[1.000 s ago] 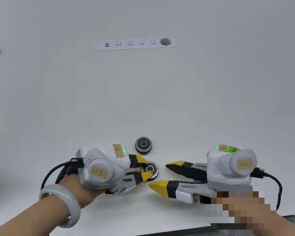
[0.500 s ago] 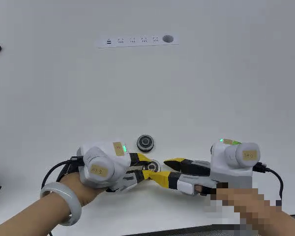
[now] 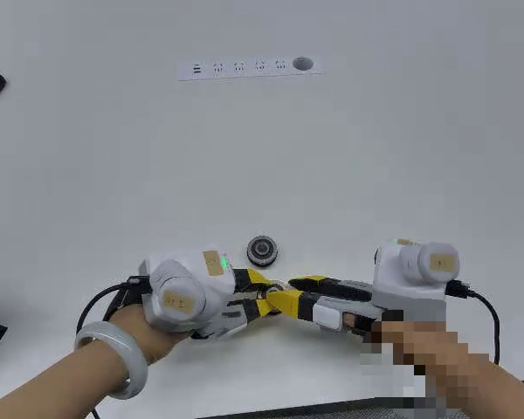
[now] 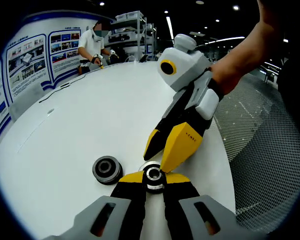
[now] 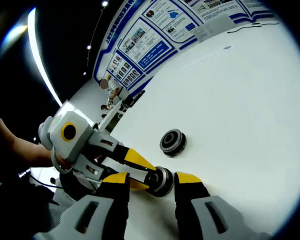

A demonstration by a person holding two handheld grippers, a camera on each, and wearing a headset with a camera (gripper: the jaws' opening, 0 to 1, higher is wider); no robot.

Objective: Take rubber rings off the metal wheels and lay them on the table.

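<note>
White table [image 3: 375,175] all across, with a long white power strip [image 3: 249,66] lying out toward its far edge. Down by the near edge, both tools meet over one small metal wheel with a dark centre [image 4: 154,176]. The left gripper [image 3: 258,294], white-bodied with yellow-tipped black jaws, has its jaws clenched on that wheel and pinches it from both sides, just above the tabletop. The right gripper [image 5: 152,184] comes in from the opposite side, jaws spread, one yellow tip on either side of the same wheel. From its own view the tips sit right beside the rim, but I can't tell whether they touch it. I also can't tell whether a rubber ring sits on that wheel; it's too small. A second wheel, dark-banded with a metal hub [image 3: 262,250], lies flat on the table just beyond the pair, toward the far edge, apart from both grippers. On the wrist behind the left gripper there's a pale green bangle [image 3: 113,353], and a black cable [image 3: 480,305] trails from the right gripper's body.
</note>
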